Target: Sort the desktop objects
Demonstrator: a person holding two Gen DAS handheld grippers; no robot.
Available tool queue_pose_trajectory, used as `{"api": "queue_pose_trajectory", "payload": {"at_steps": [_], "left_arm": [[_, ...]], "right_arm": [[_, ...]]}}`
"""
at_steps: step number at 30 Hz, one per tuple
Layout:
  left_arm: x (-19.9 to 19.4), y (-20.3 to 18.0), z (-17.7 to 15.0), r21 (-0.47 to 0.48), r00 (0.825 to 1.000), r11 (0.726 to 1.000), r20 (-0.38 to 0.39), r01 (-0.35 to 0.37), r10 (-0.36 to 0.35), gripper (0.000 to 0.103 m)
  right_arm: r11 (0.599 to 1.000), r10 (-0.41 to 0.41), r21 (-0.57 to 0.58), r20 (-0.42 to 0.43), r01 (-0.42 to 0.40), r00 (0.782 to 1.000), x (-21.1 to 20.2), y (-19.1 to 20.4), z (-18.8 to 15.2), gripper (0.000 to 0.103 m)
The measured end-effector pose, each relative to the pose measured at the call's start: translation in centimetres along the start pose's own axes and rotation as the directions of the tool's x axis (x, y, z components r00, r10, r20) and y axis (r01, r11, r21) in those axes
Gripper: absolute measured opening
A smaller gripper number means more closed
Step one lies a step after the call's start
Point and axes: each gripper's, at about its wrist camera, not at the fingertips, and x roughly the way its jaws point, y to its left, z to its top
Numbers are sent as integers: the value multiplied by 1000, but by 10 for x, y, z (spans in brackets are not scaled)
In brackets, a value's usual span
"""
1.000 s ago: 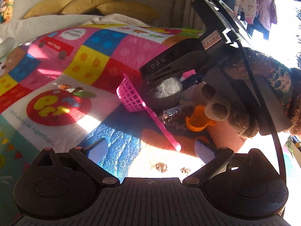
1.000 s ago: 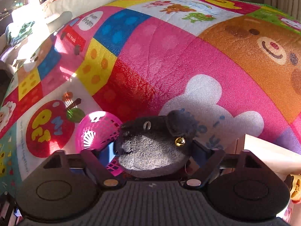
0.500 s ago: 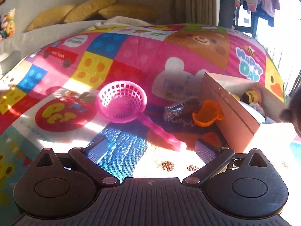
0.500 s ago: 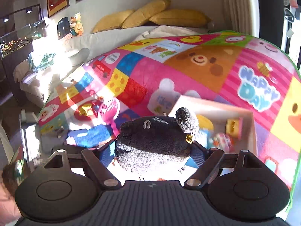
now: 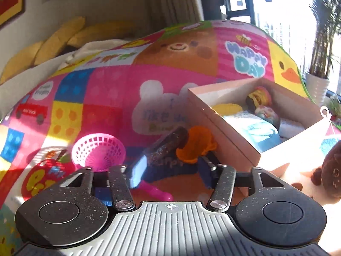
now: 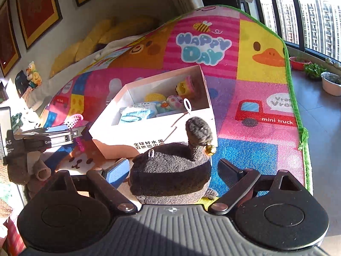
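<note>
Over the colourful play mat, my left gripper (image 5: 171, 168) has its jaws closing, and its pads press on nothing. A dark snack packet (image 5: 168, 145) and an orange cup (image 5: 196, 147) lie just beyond its fingertips. A pink scoop basket (image 5: 100, 151) sits to the left, its handle running under the jaws. My right gripper (image 6: 172, 168) is opening around a dark grey plush toy (image 6: 170, 170). A gap shows at its right finger (image 6: 230, 170). The plush is in front of the open white box (image 6: 153, 136), which holds several toys and a blue packet.
The box (image 5: 223, 128) stands right of the cup. A sleeved hand with the other gripper (image 6: 53, 136) is left of the box. Yellow cushions (image 6: 89, 42) line the far side. Beyond the mat's green edge (image 6: 296, 98) are bare floor and plant pots (image 6: 330, 83).
My left gripper has moved in on the packet and cup, and its jaws have narrowed. My right gripper has swung right with the plush to the box front, and its jaws have widened off the plush.
</note>
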Motion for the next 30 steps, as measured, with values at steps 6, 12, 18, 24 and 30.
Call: {"api": "queue_pose_trajectory", "payload": {"at_steps": [6, 12, 18, 24, 30], "left_arm": [[10, -24, -7, 176, 997, 982, 28, 72, -78, 58], [37, -27, -3, 239, 998, 969, 4, 61, -63, 58], [49, -18, -2, 293, 992, 948, -13, 121, -123, 68], [54, -10, 0, 286, 990, 948, -13, 138, -140, 79], [57, 0, 1, 255, 988, 954, -24, 154, -153, 81]], "right_arm": [[1000, 8, -5, 29, -8, 1000, 0, -3, -3, 97], [999, 0, 49, 26, -1, 1000, 7, -17, -4, 101], [990, 49, 134, -3, -48, 999, 21, -26, -8, 103], [992, 63, 114, -32, -59, 998, 28, -19, -9, 103], [990, 79, 124, -48, -72, 996, 32, -19, -9, 103]]}}
